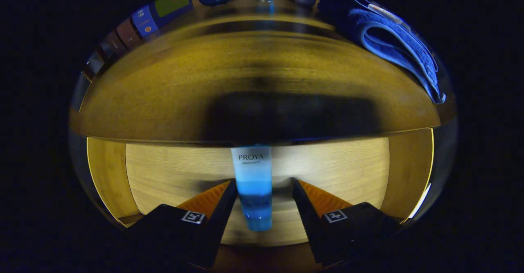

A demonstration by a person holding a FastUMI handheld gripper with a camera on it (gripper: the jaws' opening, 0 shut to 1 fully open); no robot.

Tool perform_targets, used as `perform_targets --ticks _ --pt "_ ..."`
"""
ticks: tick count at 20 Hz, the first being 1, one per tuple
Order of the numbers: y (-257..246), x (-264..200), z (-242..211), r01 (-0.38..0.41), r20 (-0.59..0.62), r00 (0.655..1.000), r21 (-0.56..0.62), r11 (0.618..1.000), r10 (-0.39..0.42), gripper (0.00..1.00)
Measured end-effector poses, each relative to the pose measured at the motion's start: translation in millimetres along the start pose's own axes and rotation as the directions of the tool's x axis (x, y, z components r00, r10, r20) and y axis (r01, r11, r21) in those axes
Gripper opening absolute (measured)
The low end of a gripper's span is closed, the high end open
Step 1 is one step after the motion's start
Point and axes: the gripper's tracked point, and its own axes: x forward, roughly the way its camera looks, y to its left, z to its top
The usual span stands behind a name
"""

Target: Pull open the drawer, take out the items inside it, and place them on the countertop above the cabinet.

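Gripper point(264, 187) wide, smooth plastic tube point(254, 183) btwn fingers, untouched, in wood-grain drawer point(172, 170)

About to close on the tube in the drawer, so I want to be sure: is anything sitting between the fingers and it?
Nothing visible does. The tube lies on the drawer floor between the open gripper fingers, nearer one finger than the other.

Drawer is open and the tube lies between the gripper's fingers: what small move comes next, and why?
Probably close the gripper on the tube. The tube lies on the drawer floor between the open fingers, nearer one finger, with a gap at the other, so nothing grips it yet. Once held, it can be lifted to the countertop, where a blue towel lies.
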Motion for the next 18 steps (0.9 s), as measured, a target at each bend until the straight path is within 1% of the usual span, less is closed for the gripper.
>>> perform_targets --ticks 1,3,6,7,8,11,12,14,16,18 --pt "5 2 -4 -0.017 -0.03 0.999 0.0 1.0 0.017 0.81" --pt "11 4 5 -0.017 -0.027 0.999 0.01 1.0 0.018 0.72" --pt "24 8 0 -0.023 -0.032 0.999 -0.003 1.0 0.023 0.52" --pt "29 10 -1 -0.021 -0.025 0.999 -0.007 1.0 0.021 0.51" --pt "22 3 -2 -0.02 -0.023 1.0 -0.018 1.0 0.02 0.45" --pt "25 -1 -11 -0.002 -0.017 1.0 -0.061 0.998 0.001 0.45" --pt "25 -10 -10 -0.005 0.008 1.0 -0.052 0.999 0.006 0.45" --pt "22 -33 -5 -0.024 0.061 0.998 -0.042 0.999 0.026 0.45" --pt "17 -55 -12 -0.04 0.084 0.996 -0.051 0.998 0.044 0.45" --pt "22 -75 -19 -0.076 0.104 0.991 -0.041 0.996 0.08 0.44"
